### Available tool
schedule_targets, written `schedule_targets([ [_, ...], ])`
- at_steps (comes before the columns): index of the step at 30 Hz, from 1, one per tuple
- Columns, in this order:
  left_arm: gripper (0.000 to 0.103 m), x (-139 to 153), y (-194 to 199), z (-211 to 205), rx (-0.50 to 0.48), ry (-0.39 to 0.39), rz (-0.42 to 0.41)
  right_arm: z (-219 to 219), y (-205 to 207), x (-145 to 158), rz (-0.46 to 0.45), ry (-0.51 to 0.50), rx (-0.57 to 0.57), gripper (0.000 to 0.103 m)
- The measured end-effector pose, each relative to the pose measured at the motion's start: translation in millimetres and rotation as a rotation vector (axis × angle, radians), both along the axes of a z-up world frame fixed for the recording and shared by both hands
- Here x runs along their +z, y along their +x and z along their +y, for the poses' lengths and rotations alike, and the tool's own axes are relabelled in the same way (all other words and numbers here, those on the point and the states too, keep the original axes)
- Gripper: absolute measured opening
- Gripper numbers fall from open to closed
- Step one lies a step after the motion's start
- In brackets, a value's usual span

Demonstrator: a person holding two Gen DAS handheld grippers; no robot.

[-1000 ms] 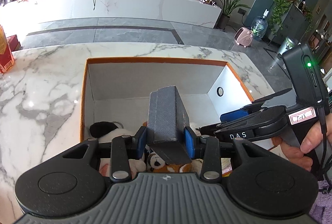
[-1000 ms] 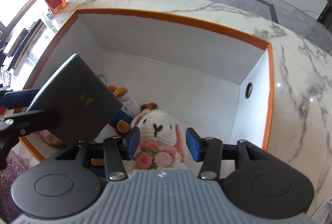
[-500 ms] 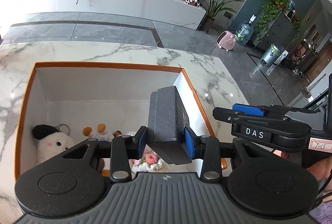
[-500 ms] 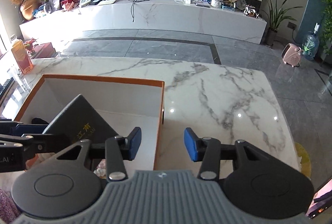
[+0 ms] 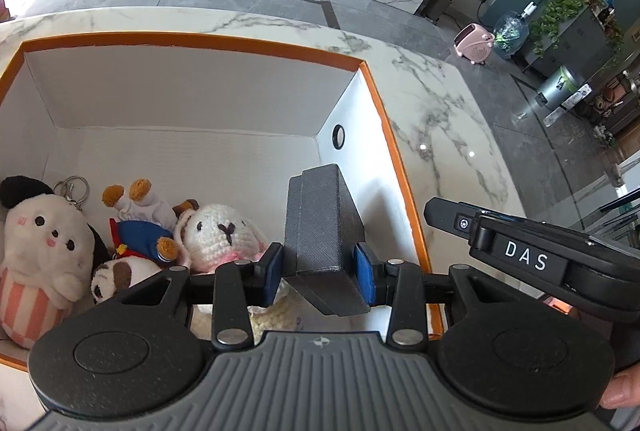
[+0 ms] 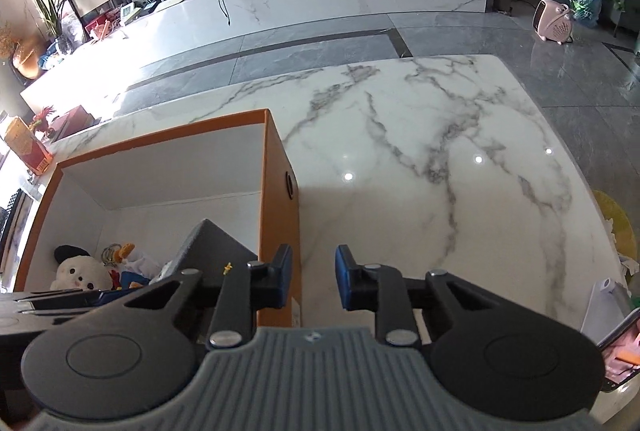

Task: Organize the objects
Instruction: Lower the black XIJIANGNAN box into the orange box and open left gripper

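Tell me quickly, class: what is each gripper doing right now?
Left gripper: shut on the dark grey box, held over the orange-rimmed box.
Right gripper: empty, jaws closing, nothing between them.

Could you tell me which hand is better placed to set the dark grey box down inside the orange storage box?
Left. The left gripper is shut on the dark grey box, above the orange storage box beside the plush toys. The right gripper is closing on nothing over the marble table.
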State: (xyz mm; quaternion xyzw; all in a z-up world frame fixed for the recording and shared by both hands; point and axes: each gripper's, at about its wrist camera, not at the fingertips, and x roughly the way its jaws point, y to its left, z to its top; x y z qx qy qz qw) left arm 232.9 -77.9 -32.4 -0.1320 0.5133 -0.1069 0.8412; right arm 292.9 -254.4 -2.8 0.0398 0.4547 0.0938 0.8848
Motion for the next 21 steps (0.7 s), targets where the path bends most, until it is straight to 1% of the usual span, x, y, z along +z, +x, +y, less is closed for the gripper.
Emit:
schedule_targets([
  [1,0.044,-2.6,-0.1,-2.6,0.002,0.012,-0.001,1.5,0.5,-2.3,0.000,-0.005,0.004,0.024],
  [3,0.040,-7.3,0.9,-3.8,0.000,-0.014,0.008,2.9,0.8,-5.7,0.005,-0.002,0.013,0.024],
  [5,0.040,-13.5,4.2,-3.7,-0.002,-0.056,0.052,2.6,1.3,-8.3,0.012,0.003,0.014,0.024],
  [9,0.041,-14.3,3.6,-1.1,0.003,-0.078,0.067,-0.9,2.2,-9.8,0.015,0.010,0.001,0.024],
  [11,0.042,-16.6,4.4,4.2,0.013,-0.125,0.109,-1.6,1.9,-9.3,0.013,0.013,0.001,0.024],
  [13,0.043,-22.6,7.0,6.0,0.027,-0.197,0.170,-1.5,1.3,-8.8,0.010,0.013,0.003,0.024],
  [16,0.038,-32.8,8.3,8.9,0.024,-0.275,0.230,0.0,0.8,-9.5,0.009,0.011,0.010,0.024],
  [17,0.038,-35.2,8.2,8.6,0.025,-0.280,0.239,1.0,0.4,-9.7,0.010,0.010,0.014,0.024],
  [21,0.037,-36.0,7.4,6.4,0.016,-0.274,0.227,0.8,-0.5,-11.1,0.015,0.013,0.014,0.025],
])
